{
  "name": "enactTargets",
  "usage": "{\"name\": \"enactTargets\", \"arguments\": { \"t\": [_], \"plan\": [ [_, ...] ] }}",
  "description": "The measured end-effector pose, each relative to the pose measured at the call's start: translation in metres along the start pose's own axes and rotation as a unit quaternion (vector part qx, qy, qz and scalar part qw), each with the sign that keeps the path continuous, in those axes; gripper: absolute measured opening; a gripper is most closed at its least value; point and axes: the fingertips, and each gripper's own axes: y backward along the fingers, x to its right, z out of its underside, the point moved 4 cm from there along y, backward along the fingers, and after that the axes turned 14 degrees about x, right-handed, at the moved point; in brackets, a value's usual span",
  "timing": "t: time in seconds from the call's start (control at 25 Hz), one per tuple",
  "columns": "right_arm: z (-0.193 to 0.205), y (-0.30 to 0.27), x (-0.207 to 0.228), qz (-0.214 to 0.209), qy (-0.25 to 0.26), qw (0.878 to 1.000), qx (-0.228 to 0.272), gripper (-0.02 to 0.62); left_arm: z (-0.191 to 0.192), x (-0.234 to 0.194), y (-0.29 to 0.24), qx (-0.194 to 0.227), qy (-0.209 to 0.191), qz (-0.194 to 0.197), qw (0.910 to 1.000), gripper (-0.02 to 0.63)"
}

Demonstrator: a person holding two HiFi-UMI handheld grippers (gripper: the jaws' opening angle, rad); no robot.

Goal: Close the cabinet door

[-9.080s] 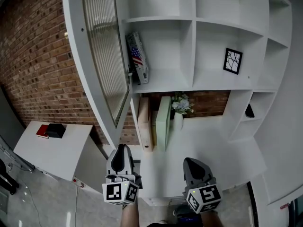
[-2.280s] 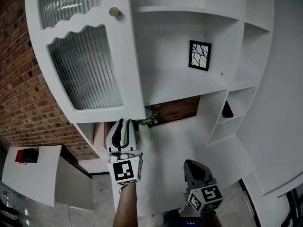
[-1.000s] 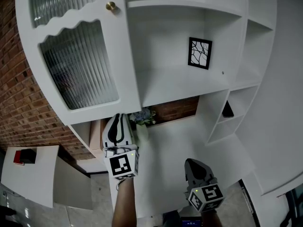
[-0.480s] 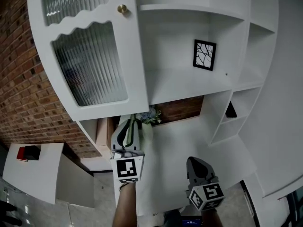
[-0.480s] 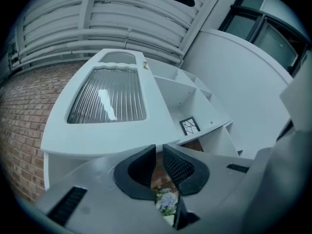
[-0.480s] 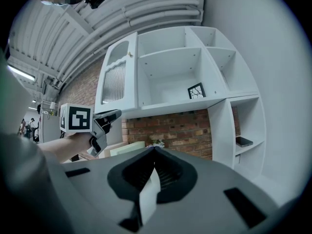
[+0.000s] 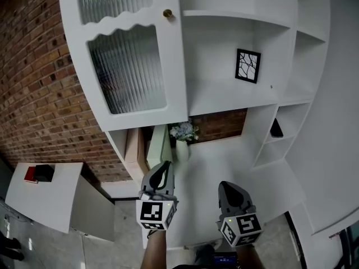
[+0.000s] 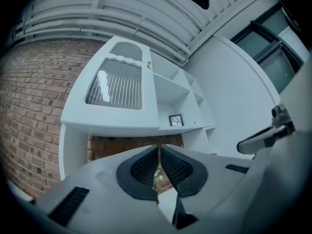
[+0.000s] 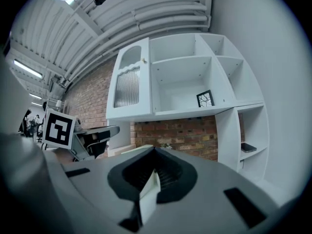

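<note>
The white cabinet door (image 7: 129,66) with ribbed glass and a small brass knob (image 7: 167,13) lies flat against the cabinet's left compartment. It also shows in the left gripper view (image 8: 119,84) and the right gripper view (image 9: 127,87). My left gripper (image 7: 164,167) is low over the counter, well below the door and apart from it. Its jaws are shut with nothing between them (image 8: 158,150). To its right, my right gripper (image 7: 226,186) is also shut and holds nothing (image 9: 155,155).
Open white shelves fill the right side, with a black-and-white framed picture (image 7: 247,66) on one. A vase of flowers (image 7: 182,136) stands on the white counter (image 7: 224,161) under the cabinet. A brick wall (image 7: 39,83) and a white side table (image 7: 50,198) lie to the left.
The door has swung from wide open to flat against the cabinet. My left gripper, which was up at the door's lower edge, has dropped back down beside the right one.
</note>
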Motion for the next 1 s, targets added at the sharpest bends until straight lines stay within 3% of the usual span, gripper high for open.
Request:
{"name": "enactTargets", "arguments": {
  "t": [0.2, 0.48, 1.0],
  "plan": [
    [-0.007, 0.013, -0.013, 0.004, 0.009, 1.0, 0.004, 0.005, -0.005, 0.014, 0.031, -0.006, 0.049, 0.03, 0.9983, 0.014],
    [-0.01, 0.024, -0.024, 0.002, 0.009, 1.0, 0.01, 0.005, -0.012, 0.007, 0.059, -0.007, 0.088, -0.002, 0.9961, 0.014],
    [-0.017, 0.031, -0.026, 0.001, 0.011, 1.0, 0.014, 0.005, -0.019, 0.003, 0.073, -0.011, 0.091, -0.023, 0.9955, 0.014]
  ]
}}
